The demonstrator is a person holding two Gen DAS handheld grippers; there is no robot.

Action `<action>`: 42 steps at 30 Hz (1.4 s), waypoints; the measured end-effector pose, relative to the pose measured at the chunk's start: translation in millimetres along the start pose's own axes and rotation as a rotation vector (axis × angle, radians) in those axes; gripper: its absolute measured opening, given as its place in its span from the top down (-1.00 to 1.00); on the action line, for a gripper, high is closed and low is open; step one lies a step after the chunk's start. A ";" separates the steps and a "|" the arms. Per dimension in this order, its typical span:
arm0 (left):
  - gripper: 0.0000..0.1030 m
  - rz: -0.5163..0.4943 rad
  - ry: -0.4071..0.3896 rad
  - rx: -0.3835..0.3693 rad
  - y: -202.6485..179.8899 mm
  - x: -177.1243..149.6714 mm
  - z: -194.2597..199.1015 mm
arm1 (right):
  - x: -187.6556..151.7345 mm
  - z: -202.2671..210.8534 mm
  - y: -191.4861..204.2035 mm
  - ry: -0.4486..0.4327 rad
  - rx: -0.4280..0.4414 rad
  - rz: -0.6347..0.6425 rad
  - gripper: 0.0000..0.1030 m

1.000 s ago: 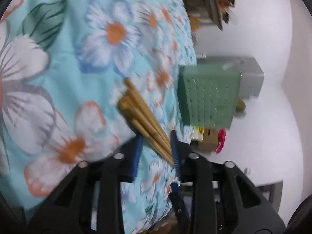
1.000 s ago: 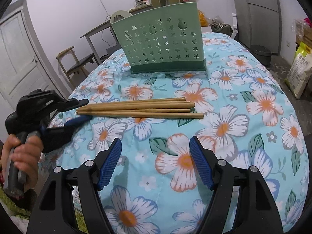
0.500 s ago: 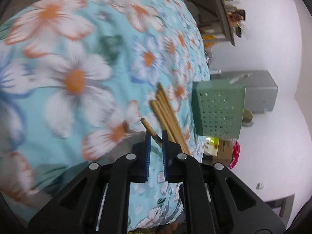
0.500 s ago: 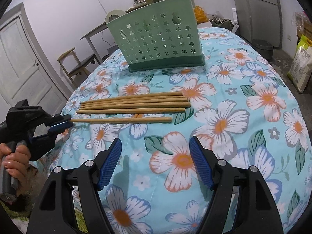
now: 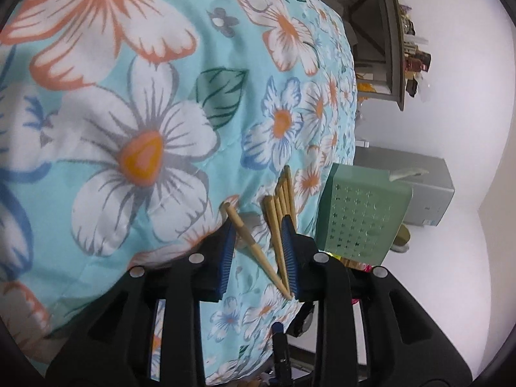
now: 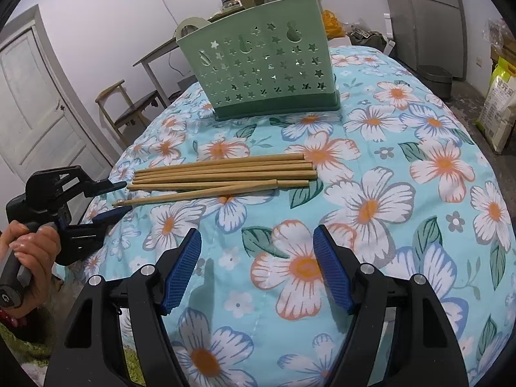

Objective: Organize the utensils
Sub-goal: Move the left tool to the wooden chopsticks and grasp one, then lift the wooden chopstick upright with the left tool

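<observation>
Chopsticks (image 6: 222, 174): bundle lies ahead of my left tongs (image 5: 258, 251), one stray stick (image 5: 254, 248) slanting across the gap, tip near the right pad.
Left tongs: jaws just opened partway; narrow, not pinching.
Right tongs (image 6: 258, 267): wide, empty, hovering over cloth.
Basket (image 6: 261, 71): beyond the bundle.
Advice: centre the stray stick, square it to my pads, then close.

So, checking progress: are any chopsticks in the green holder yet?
No, all the chopsticks lie on the floral cloth before the green holder.

Wooden chopsticks (image 6: 222, 175); floral cloth (image 6: 371, 200); perforated plastic holder (image 6: 267, 74).
</observation>
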State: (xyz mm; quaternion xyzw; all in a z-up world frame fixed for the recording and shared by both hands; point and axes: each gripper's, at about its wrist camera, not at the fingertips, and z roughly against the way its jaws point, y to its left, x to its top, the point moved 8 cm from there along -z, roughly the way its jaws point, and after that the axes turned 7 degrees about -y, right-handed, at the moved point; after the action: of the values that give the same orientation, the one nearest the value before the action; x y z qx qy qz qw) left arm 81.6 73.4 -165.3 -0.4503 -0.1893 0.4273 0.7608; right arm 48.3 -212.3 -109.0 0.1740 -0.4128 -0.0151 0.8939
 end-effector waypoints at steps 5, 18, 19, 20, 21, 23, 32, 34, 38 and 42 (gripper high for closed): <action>0.82 -0.007 -0.010 0.012 7.3 -1.2 0.5 | -0.3 -1.2 3.1 0.007 -0.018 0.012 -0.36; 0.89 -0.123 0.017 -0.115 -14.8 -5.7 25.9 | -3.6 6.0 25.1 -0.010 -0.089 0.119 -0.36; 0.91 -0.137 0.015 -0.133 -20.5 -6.0 28.5 | -3.4 8.5 29.1 -0.021 -0.093 0.137 -0.36; 0.92 -0.160 0.013 -0.163 -29.9 -6.4 33.3 | -3.3 11.0 33.4 -0.031 -0.095 0.155 -0.36; 0.92 -0.178 0.008 -0.182 -36.5 -6.5 36.8 | -3.0 13.4 38.0 -0.042 -0.099 0.176 -0.36; 0.92 -0.238 -0.011 -0.231 -55.7 -5.3 47.7 | -2.4 17.1 45.6 -0.060 -0.107 0.216 -0.35; 0.92 -0.455 -0.185 -0.351 -114.6 22.0 100.1 | 7.0 13.6 93.8 -0.128 -0.154 0.450 -0.08; 0.92 -0.488 -0.226 -0.352 -121.1 29.6 108.8 | 11.9 8.0 105.9 -0.141 -0.164 0.511 0.04; 0.92 -0.502 -0.267 -0.346 -121.6 48.5 118.6 | 16.2 -12.7 134.6 -0.138 -0.181 0.654 0.23; 0.92 -0.483 -0.283 -0.338 -111.3 63.3 122.2 | 8.4 -38.6 155.2 -0.092 -0.207 0.789 0.45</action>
State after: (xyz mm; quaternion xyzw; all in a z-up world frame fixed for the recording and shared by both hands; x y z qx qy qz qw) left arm 88.4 163.8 -13.3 -0.4486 -0.4627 0.2553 0.7207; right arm 64.4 -56.5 -75.7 -0.0894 -0.4837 0.2797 0.8245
